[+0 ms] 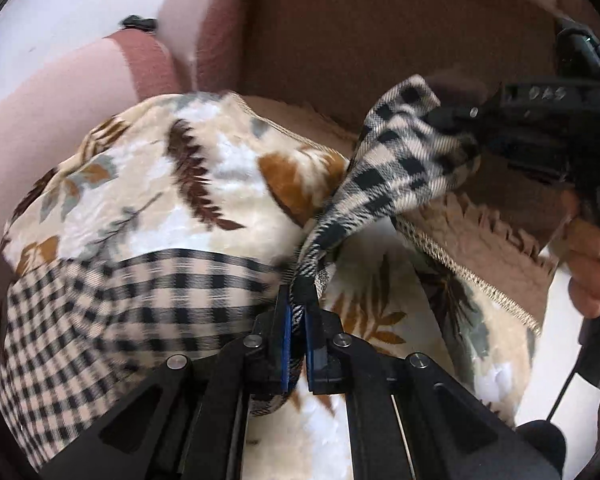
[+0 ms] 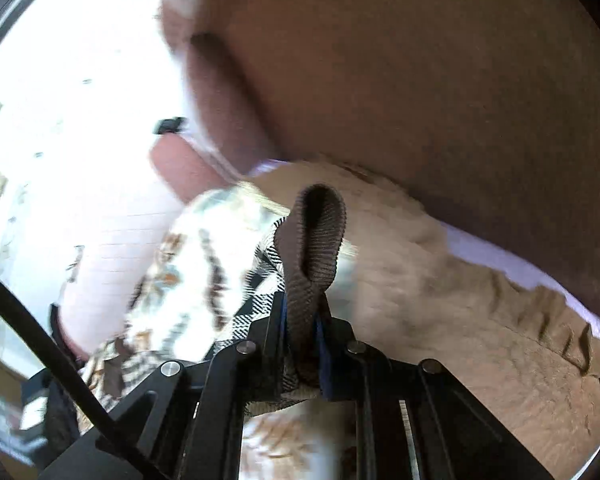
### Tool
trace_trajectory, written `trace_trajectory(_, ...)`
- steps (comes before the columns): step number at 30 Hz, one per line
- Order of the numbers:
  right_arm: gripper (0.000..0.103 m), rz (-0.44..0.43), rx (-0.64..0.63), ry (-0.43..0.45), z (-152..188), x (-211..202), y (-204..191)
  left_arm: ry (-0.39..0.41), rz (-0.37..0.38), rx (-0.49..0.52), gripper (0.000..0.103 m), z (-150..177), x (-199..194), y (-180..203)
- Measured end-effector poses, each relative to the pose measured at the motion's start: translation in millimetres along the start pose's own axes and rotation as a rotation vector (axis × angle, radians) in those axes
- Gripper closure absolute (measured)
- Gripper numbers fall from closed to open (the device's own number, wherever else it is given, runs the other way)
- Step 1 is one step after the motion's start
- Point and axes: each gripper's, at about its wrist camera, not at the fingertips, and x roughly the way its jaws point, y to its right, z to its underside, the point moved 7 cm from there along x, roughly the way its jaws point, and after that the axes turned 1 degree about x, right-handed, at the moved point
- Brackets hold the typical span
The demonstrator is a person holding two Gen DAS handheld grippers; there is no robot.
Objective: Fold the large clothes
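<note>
A black-and-cream checked garment (image 1: 112,304) lies over a leaf-patterned blanket (image 1: 172,184). My left gripper (image 1: 298,300) is shut on a bunched edge of the garment, which stretches up and right to my right gripper (image 1: 456,128), also shut on it. In the right wrist view my right gripper (image 2: 304,300) pinches the garment's brown ribbed cuff (image 2: 316,236), which loops up between the fingers, with checked cloth (image 2: 260,292) beside it.
A brown sofa backrest (image 1: 380,28) and pinkish armrest (image 1: 140,64) stand behind the blanket. A beige fringed throw (image 2: 460,280) covers the seat to the right. A hand (image 1: 592,264) holds the right gripper's handle.
</note>
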Motion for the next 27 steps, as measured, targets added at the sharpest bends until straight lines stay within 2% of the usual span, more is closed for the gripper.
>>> trace_trajectory(6,0.089,-0.131,-0.145,-0.002,4.9,-9.7,-112.2,0.09,0.009,-0.158,0.098,14.0,-60.4,-55.4)
trace_trajectory(10,0.089,-0.213,-0.249,-0.035,28.2,-3.2,-194.0,0.148,0.0,-0.274,0.098,35.7,-101.1,-101.3)
trace_trajectory(16,0.089,-0.291,-0.432,-0.12,103.3,16.6,-303.9,0.186,-0.059,-0.417,0.098,86.2,-145.7,-167.0)
trace_trajectory(22,0.089,-0.323,-0.585,-0.219,185.5,47.7,-378.0,0.184,-0.114,-0.554,0.097,146.4,-169.5,-226.8)
trace_trajectory(24,0.089,-0.328,-0.639,-0.257,215.2,62.9,-399.4,0.173,-0.137,-0.602,0.088,173.1,-176.2,-247.0)
trace_trajectory(25,0.089,-0.328,-0.666,-0.279,232.5,72.1,-410.5,0.168,-0.152,-0.628,0.072,187.0,-180.3,-257.3)
trace_trajectory(26,0.089,-0.328,-0.689,-0.302,249.8,80.8,-420.6,0.166,-0.175,-0.659,0.05,203.1,-186.5,-268.5)
trace_trajectory(27,0.089,-0.327,-0.709,-0.326,266.4,89.8,-428.8,0.172,-0.194,-0.685,0.043,217.1,-191.8,-278.9)
